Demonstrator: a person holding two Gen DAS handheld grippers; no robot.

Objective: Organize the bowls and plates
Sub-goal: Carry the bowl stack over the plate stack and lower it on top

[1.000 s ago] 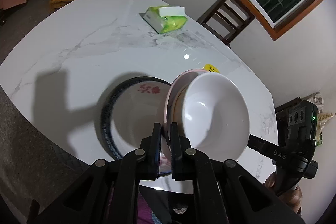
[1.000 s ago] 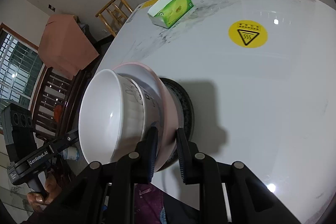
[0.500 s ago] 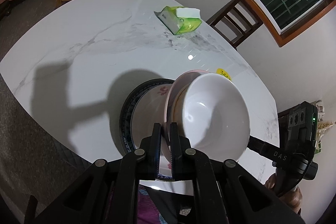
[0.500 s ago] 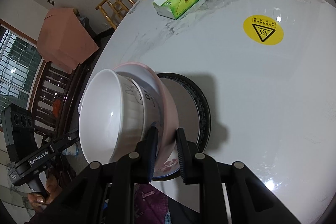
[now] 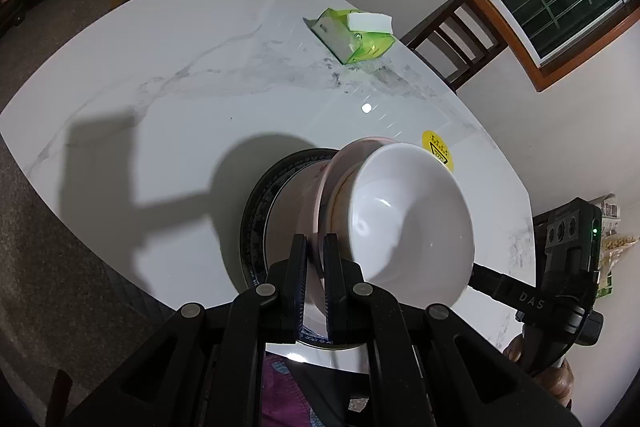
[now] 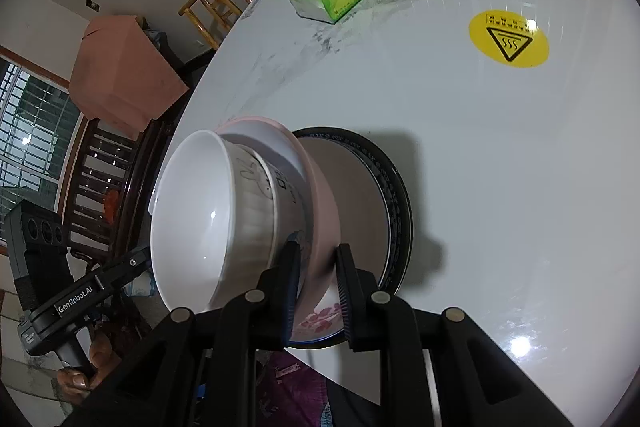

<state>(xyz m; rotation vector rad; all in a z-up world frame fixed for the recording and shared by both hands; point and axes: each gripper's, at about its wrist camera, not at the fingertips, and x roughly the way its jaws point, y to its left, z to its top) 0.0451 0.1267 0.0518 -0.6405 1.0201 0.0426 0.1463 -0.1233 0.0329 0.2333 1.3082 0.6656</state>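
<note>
While both my tongs pinch the pink plate's (image 6: 320, 195) rim, left gripper (image 5: 315, 267) at six o'clock, right gripper (image 6: 316, 267) opposite, the white bowl (image 5: 412, 227) rides tilted over the blue-rimmed plate (image 6: 394, 203) on the marble table (image 5: 160, 75). I judge stacking's underway; next, level, lower, release.

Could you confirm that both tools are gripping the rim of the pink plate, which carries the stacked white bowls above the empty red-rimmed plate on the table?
Not quite: the plate on the table has a dark, blue-patterned rim, not red, as the right wrist view shows. The rest holds: both tools grip the pink plate carrying the white bowls.
</note>
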